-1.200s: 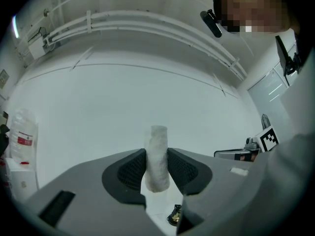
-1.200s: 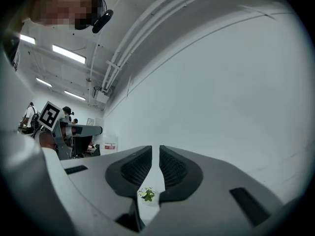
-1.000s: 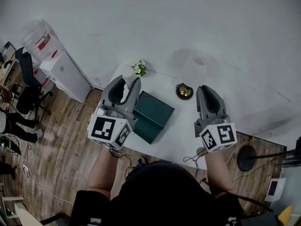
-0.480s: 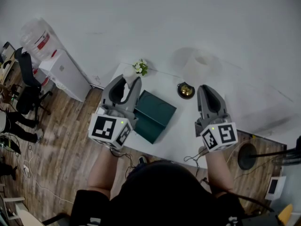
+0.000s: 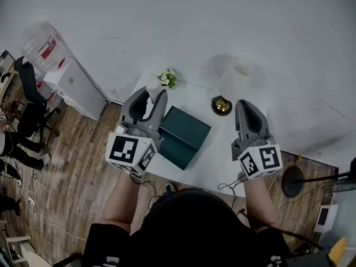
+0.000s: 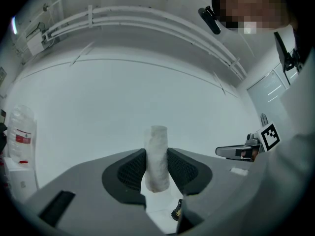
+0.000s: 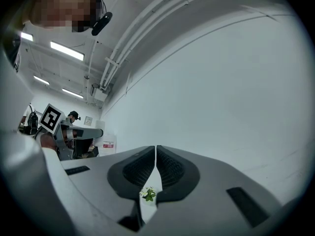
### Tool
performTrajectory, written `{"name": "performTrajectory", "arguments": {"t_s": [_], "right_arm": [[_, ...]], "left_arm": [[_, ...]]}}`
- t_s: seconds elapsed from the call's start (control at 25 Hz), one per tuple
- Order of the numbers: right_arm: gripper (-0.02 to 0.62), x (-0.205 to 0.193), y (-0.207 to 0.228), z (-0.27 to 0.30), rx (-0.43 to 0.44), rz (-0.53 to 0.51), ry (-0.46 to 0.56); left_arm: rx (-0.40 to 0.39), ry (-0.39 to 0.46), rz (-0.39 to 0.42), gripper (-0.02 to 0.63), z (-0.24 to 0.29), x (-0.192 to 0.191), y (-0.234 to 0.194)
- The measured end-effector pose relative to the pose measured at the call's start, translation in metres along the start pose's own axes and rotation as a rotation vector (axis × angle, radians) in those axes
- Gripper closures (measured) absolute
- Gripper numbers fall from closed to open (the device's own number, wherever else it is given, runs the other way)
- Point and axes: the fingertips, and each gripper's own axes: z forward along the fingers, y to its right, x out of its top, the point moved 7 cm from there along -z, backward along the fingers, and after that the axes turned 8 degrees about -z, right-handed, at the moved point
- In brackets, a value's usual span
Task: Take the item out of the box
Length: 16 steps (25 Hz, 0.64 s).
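A dark green box [image 5: 184, 136] lies open on the white table [image 5: 214, 149]. My left gripper [image 5: 151, 97] hovers just left of the box, shut on a white fuzzy roll [image 6: 157, 157] that stands upright between its pads. My right gripper [image 5: 243, 105] hangs over the table's right part, near a small brass object [image 5: 221, 105]. Its jaws [image 7: 156, 154] have just been closing and now meet, with nothing between them. The left gripper view shows the right gripper [image 6: 244, 151] off to the right.
A small potted plant [image 5: 166, 78] stands at the table's back left corner. A white cabinet [image 5: 75, 88] with a water jug [image 5: 41, 46] and an office chair [image 5: 30, 102] stand on the wooden floor at left. A round black stand base [image 5: 292, 182] sits right of the table.
My left gripper with the white roll has drifted slightly left, away from the green box. The right gripper stays where it was.
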Motion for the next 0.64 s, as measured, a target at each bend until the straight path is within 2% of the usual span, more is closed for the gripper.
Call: {"name": "performTrajectory", "arguments": {"t_s": [0.64], "right_arm": [[0.584, -0.011, -0.021, 0.024, -0.062, 0.002, -0.023]], "left_arm": [[-0.051, -0.027, -0.013, 0.474, 0.011, -0.01, -0.045]]}}
